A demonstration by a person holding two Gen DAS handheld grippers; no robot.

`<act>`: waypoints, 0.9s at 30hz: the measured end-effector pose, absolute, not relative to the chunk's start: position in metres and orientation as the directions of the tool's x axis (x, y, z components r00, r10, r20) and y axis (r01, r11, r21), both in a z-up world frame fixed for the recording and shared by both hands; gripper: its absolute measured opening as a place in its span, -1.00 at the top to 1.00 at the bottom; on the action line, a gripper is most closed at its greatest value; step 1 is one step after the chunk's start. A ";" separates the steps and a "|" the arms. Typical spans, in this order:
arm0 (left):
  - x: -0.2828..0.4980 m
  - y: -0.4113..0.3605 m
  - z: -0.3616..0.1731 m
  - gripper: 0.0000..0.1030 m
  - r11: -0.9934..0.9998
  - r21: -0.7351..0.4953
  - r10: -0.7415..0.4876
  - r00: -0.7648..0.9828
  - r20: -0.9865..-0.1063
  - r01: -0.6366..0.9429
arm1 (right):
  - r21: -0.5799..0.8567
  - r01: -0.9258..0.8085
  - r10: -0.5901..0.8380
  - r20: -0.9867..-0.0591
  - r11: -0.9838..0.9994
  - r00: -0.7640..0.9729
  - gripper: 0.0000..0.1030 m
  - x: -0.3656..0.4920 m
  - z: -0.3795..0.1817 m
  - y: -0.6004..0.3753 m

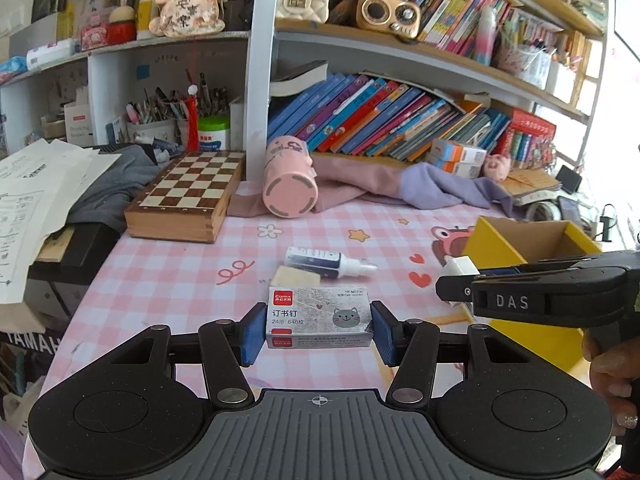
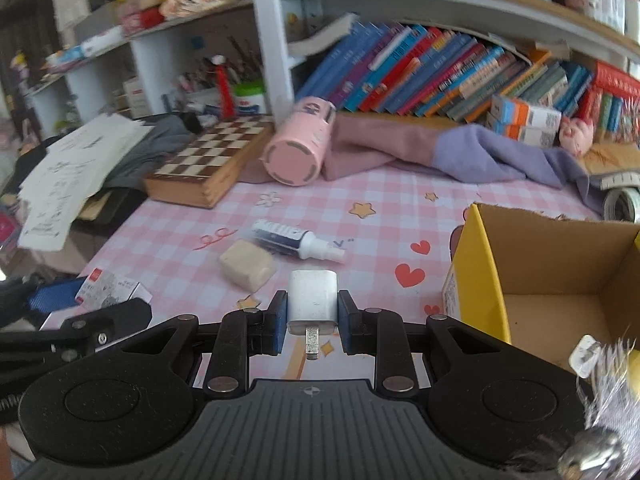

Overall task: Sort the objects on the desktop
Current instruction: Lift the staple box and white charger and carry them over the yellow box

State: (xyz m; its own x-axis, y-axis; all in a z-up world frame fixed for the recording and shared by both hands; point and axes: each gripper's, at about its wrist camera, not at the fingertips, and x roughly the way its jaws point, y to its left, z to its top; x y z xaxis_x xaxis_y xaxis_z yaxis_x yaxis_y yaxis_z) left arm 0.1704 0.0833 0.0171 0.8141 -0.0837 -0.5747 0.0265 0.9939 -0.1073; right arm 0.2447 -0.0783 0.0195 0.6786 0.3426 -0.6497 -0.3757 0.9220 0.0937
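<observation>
My left gripper (image 1: 318,330) is shut on a grey staple box (image 1: 319,316) with a cat picture, held above the pink checked tablecloth (image 1: 180,272). My right gripper (image 2: 312,322) is shut on a white charger plug (image 2: 313,300), prongs pointing toward the camera; it shows in the left wrist view (image 1: 460,270) beside the yellow cardboard box (image 1: 520,240). The box (image 2: 476,264) stands open at the right in the right wrist view. A small white-capped bottle (image 1: 328,262) and a beige eraser (image 1: 296,276) lie on the cloth ahead; they also show in the right wrist view, bottle (image 2: 296,240) and eraser (image 2: 246,266).
A wooden chessboard box (image 1: 188,196) sits at the back left. A pink cup (image 1: 290,184) lies on its side beside purple cloth (image 1: 400,184). Papers (image 1: 36,192) pile at the left edge. Bookshelves (image 1: 400,120) stand behind. Tape rolls (image 2: 620,204) lie behind the yellow box.
</observation>
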 end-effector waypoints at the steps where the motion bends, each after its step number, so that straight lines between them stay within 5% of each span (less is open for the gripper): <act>1: 0.163 0.083 0.020 -0.03 0.994 -0.110 -0.086 0.816 -0.571 0.028 | 0.086 -0.385 0.345 -0.646 0.919 0.680 0.54 0.237 0.022 -0.080; 27: 0.035 0.043 0.035 -0.03 0.981 -0.159 -0.186 0.799 -0.572 0.114 | 0.123 -0.366 0.354 -0.646 0.923 0.676 0.54 0.078 0.029 -0.129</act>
State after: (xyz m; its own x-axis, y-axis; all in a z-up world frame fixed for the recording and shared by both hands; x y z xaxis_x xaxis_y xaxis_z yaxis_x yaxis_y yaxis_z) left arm 0.0348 0.0426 0.0346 0.7990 -0.1857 -0.5720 0.1140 0.9807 -0.1592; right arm 0.0780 -0.1291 0.0286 0.6761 0.3541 -0.6461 -0.3660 0.9225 0.1226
